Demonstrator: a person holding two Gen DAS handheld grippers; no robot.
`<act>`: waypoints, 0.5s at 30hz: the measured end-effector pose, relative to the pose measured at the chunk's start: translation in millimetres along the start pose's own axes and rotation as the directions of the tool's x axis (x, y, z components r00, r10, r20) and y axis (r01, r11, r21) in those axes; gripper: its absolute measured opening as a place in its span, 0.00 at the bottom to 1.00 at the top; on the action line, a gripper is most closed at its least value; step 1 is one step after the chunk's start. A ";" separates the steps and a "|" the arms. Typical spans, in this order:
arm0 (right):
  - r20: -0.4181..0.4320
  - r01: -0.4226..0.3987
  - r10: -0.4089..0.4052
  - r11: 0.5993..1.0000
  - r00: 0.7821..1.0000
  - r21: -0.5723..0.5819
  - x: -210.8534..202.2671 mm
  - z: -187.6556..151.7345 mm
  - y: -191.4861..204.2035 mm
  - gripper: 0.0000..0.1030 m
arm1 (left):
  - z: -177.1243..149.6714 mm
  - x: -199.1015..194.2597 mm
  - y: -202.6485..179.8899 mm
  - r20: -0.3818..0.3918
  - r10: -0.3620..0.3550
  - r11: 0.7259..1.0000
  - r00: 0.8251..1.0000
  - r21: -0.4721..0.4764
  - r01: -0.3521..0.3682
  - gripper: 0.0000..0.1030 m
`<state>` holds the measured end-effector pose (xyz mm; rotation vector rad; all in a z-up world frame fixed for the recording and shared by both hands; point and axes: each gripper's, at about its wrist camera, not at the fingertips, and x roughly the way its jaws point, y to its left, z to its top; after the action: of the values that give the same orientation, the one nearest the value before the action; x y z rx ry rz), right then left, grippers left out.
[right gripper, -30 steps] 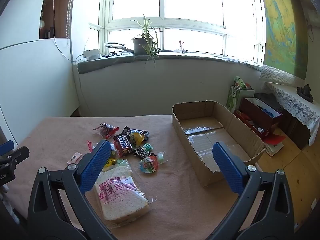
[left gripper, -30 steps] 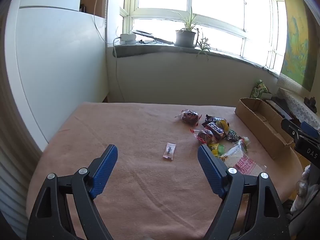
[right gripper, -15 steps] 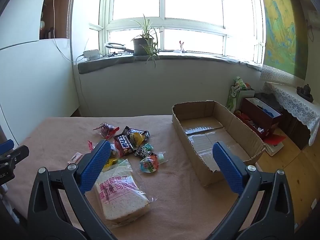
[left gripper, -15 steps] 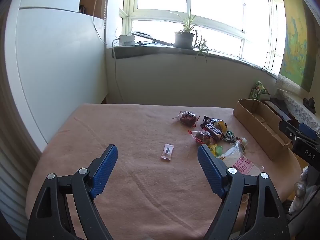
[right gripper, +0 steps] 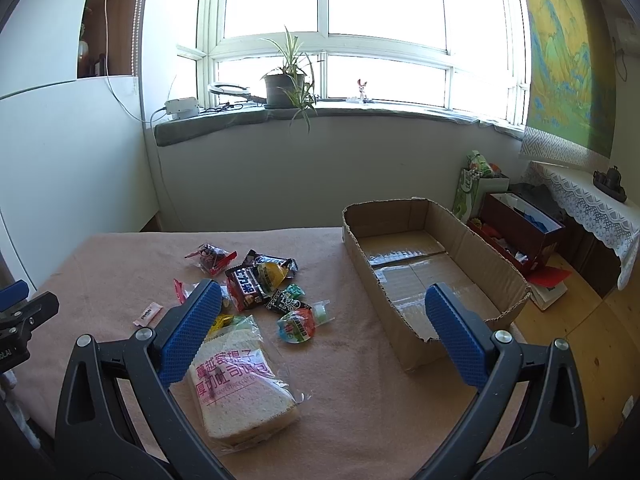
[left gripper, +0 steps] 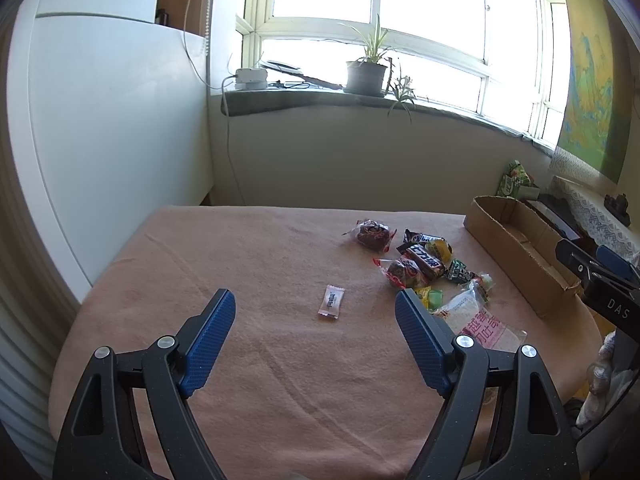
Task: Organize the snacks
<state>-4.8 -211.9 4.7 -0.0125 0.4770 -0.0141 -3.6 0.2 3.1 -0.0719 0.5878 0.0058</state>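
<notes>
Left claw (left gripper: 316, 312): spread wide, holding nothing, hovering above the worktop (left gripper: 248, 248) with the small pink candy wrapper (left gripper: 331, 301) lying between its blue pads.
Right claw (right gripper: 320, 312): also spread wide and empty, raised over the bagged sliced bread (right gripper: 240, 384) and the near end of the cardboard box (right gripper: 404, 344).
Snacks: a loose cluster in mid-worktop, with a Snickers bar (right gripper: 245, 286), a red-wrapped cake (left gripper: 372, 234) and a jelly cup (right gripper: 298, 326); none is in the box yet.
Box: open-topped and bare inside, at the worktop's right edge.
Doing it well: I judge the lone wrapper the easiest first pick. Come straight down, pinch across its narrow width, lift clear of the cloth.
Hard to see: the left pad hides part of the yellow and green sweets; the small labels are unreadable; the box's near wall looks torn.
</notes>
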 end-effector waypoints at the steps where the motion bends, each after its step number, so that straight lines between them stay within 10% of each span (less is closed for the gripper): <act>1: 0.000 -0.001 0.001 1.000 1.000 0.000 -0.2 -0.5 0.1 1.00 | -0.1 -0.1 -0.5 0.001 0.000 1.000 1.000 0.001 0.000 0.80; 15: -0.008 -0.003 0.003 1.000 1.000 -0.004 0.2 1.0 1.7 1.00 | -1.5 0.8 -1.5 0.000 -0.003 1.000 1.000 -0.002 0.003 0.80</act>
<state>-4.1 -210.2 5.4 -0.0154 0.4850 -0.0099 -3.7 -1.4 1.5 -0.0749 0.5879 0.0030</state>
